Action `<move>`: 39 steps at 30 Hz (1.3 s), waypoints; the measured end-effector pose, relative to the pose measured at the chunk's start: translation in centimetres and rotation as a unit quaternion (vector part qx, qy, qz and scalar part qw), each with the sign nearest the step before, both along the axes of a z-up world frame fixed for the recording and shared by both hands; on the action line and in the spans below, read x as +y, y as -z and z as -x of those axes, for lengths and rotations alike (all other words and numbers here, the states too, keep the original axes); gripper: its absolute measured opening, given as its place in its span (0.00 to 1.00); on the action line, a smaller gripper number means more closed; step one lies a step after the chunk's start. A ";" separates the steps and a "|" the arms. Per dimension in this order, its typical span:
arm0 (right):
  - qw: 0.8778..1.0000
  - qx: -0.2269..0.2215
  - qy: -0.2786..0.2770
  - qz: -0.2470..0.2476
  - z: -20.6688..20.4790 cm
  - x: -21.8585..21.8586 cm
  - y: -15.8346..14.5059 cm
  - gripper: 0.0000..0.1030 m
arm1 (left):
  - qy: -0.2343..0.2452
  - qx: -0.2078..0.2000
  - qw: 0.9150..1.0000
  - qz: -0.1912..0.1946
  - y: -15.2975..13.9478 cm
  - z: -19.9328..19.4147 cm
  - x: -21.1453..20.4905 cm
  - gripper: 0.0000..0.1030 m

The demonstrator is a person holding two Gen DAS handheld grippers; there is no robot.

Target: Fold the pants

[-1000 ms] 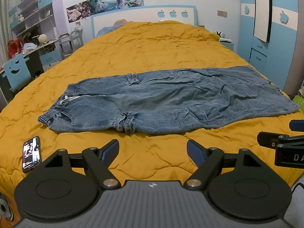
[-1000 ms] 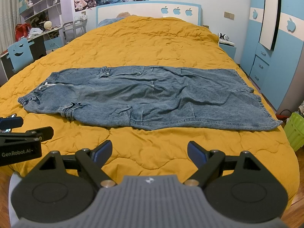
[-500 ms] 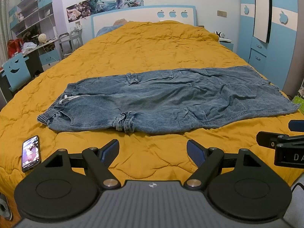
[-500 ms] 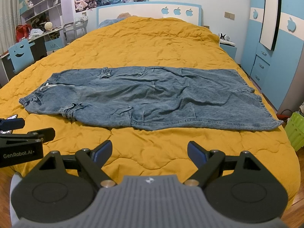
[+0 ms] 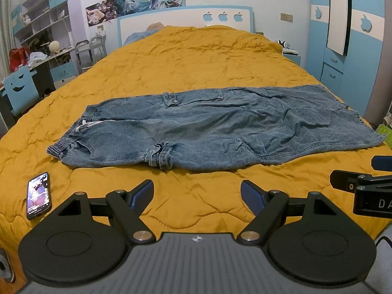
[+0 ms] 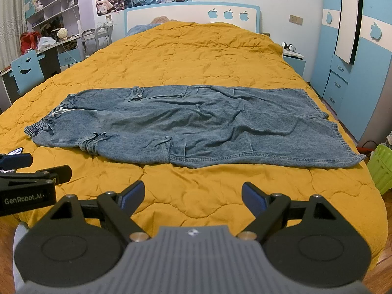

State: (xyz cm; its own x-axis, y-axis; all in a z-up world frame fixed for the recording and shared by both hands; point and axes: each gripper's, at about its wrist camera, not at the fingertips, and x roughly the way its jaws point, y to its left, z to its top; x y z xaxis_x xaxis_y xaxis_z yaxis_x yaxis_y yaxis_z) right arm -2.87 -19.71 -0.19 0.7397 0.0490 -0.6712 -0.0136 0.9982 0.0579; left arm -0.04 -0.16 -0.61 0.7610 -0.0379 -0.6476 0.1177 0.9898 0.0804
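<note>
Blue denim pants lie flat across the yellow bed cover, waistband to the left, leg hems to the right; they also show in the right wrist view. My left gripper is open and empty, held above the bed's near edge, short of the pants. My right gripper is open and empty, also short of the pants' near edge. Each gripper shows at the other view's side: the right one, the left one.
A phone with a lit screen lies on the yellow cover at the near left. A desk and blue chair stand to the left, a blue wardrobe and a green basket to the right.
Both views have shifted very slightly; the pants and the grippers' jaws are unchanged.
</note>
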 end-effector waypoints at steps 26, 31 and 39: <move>1.000 0.002 0.000 0.000 0.0 0.0 0.0 0.80 | -0.002 0.006 1.000 0.005 0.1 0.2 -0.1 0.92; 1.000 0.002 0.001 -0.002 0.1 0.2 0.2 0.80 | -0.001 0.010 1.000 0.009 0.4 0.2 0.0 0.91; 0.999 -0.048 -0.024 -0.007 -0.7 -2.2 0.4 0.80 | 0.035 -0.015 0.999 0.033 0.9 -2.3 2.9 0.61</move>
State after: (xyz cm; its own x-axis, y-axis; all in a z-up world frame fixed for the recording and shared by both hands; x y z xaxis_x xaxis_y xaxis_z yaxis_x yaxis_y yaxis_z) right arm -2.14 -21.96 -0.58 0.7970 0.0948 -0.5966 -0.0672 0.9954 0.0683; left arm 2.26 2.72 -1.50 0.7735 -0.1333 -0.6196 0.1847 0.9826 0.0192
